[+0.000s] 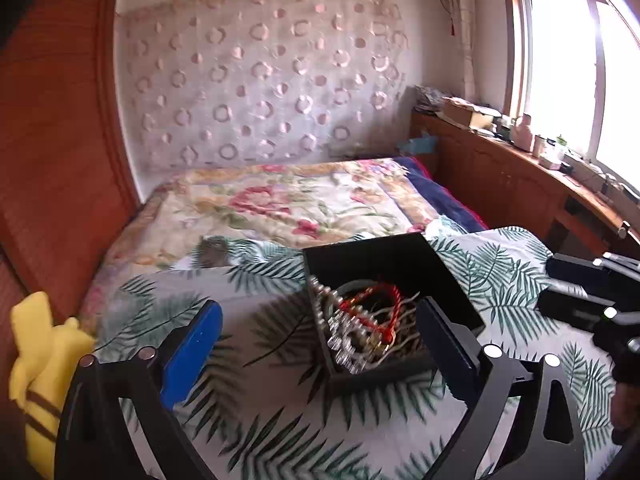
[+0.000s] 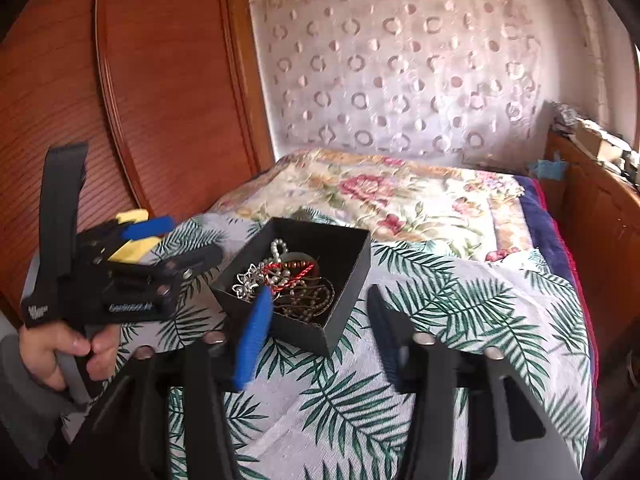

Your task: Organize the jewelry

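Observation:
A black open box (image 1: 400, 256) stands on a leaf-print cloth and holds a tangle of jewelry (image 1: 368, 328): pearl strands, a red cord, metal chains. In the right wrist view the box (image 2: 348, 280) and its jewelry (image 2: 288, 280) sit just ahead. My left gripper (image 1: 316, 344) is open and empty, its blue-padded fingers (image 1: 192, 352) straddling the box's near left corner. My right gripper (image 2: 320, 328) is open and empty, just short of the box's near edge. The left gripper also shows in the right wrist view (image 2: 168, 240), and the right gripper's body at the edge of the left wrist view (image 1: 588, 292).
The leaf-print cloth (image 1: 248, 420) covers a raised surface on a bed with a floral blanket (image 1: 280, 200). A wooden wardrobe (image 2: 120, 100) stands left, a wooden cabinet (image 1: 500, 172) with clutter under a window right. A yellow plush (image 1: 40, 368) lies at the left.

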